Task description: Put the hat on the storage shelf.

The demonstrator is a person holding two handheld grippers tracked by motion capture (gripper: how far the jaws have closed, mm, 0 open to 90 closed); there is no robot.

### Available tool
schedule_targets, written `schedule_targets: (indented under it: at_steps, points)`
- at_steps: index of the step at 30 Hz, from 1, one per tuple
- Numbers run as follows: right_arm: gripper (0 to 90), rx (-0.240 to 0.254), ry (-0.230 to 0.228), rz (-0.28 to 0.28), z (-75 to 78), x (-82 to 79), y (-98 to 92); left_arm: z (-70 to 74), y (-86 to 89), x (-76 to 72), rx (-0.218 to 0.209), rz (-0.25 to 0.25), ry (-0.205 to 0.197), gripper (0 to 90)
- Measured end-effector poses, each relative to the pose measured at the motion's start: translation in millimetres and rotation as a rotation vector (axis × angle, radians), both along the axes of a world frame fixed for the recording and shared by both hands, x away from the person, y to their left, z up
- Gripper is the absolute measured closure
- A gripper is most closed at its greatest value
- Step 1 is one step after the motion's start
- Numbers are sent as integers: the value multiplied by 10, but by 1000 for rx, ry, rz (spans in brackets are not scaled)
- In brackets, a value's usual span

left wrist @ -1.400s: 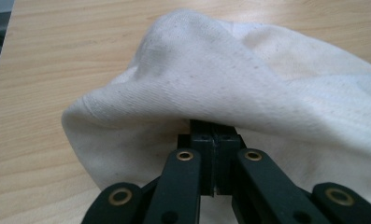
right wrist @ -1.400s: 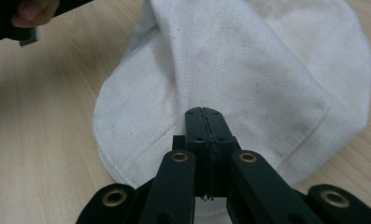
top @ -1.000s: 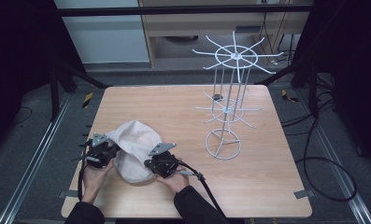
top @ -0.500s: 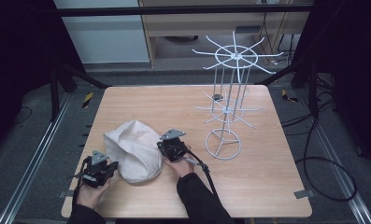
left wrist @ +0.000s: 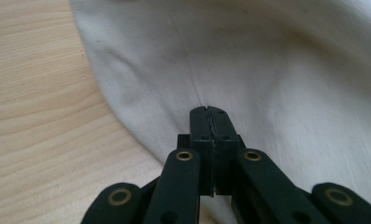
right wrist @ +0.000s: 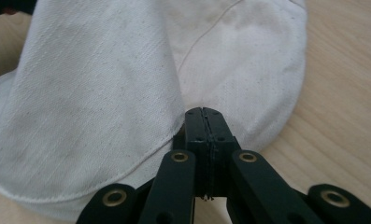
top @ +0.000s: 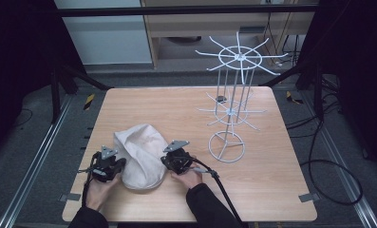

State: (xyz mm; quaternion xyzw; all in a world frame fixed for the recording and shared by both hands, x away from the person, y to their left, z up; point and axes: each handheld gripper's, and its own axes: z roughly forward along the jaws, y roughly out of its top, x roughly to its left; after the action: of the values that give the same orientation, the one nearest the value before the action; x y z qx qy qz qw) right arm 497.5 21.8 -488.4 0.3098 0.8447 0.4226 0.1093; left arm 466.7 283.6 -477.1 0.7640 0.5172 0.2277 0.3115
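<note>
The cloth (top: 141,156) lies in the lower left of the high view, bunched into a rounded heap on the wooden surface (top: 271,180). It is off-white, with stitched seams visible.

My left gripper (top: 114,167) sits at the left edge of the cloth, lower left of the high view. In the left gripper view, its jaws are pressed together, tips meeting at the centre of the frame over the cloth (left wrist: 267,70). A seam runs down to the tips; I cannot tell whether fabric is pinched between them. Bare surface (left wrist: 33,116) fills the left side of that frame.

My right gripper (top: 169,161) sits at the right edge of the cloth, lower centre of the high view. In the right gripper view, its jaws are likewise pressed together, tips against the cloth (right wrist: 103,93) where a fold and a seam converge. Whether they hold fabric cannot be determined. Surface (right wrist: 342,116) shows at the right of that frame.

A white wire rack (top: 231,99) stands upright on the surface, upper right of the high view, well apart from the cloth. Its ring base (top: 227,146) lies near my right gripper.
</note>
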Motion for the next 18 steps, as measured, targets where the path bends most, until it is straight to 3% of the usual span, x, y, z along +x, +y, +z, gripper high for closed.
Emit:
schedule_targets:
  at_steps: [5, 18]
  points:
    - [900, 31, 15, 15, -26, -126, 21, -8, 56, 59, -28, 15, -1, 894]
    - [900, 41, 37, 92, -24, -353, 205, 8, 139, 120, -72, 22, -20, 894]
